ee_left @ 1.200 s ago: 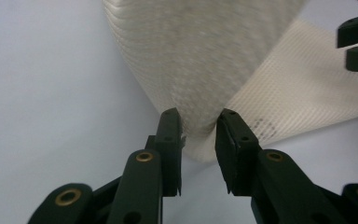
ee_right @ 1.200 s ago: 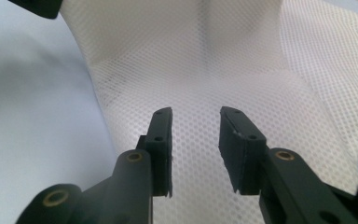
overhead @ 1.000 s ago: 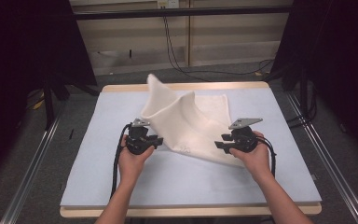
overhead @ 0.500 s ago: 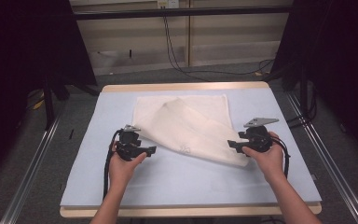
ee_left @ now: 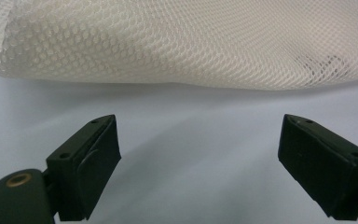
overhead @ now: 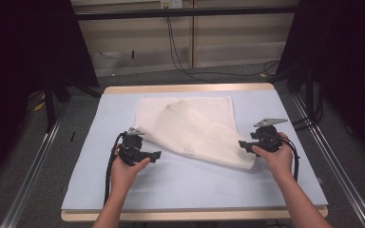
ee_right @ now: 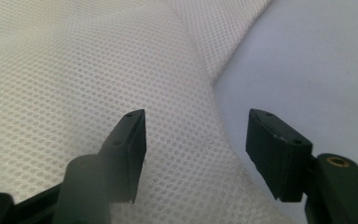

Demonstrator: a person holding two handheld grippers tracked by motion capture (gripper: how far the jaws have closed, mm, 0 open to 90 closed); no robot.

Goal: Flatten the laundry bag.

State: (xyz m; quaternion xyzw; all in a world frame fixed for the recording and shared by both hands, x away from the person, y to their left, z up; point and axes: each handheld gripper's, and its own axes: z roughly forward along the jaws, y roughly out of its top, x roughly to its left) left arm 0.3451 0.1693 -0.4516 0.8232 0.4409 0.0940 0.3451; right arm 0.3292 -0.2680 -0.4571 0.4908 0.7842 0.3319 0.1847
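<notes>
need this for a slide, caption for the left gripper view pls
Left gripper with jaws open over the pale blue mat, facing the folded edge of a white mesh cloth.

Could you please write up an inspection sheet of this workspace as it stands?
Surface: pale blue mat on a wood-edged table.
Job's things: white mesh cloth lies on the mat, one layer folded diagonally over.
Clutter: nothing seen.
Grippers: left hand-held gripper jaws just opened, nothing between, cloth edge ahead; right hand-held gripper jaws just opened, over the cloth's corner.
Cables: black cable trails from the left hand-held gripper; wall cables behind.
Surroundings: grey floor, metal rails, dark curtains.
</notes>
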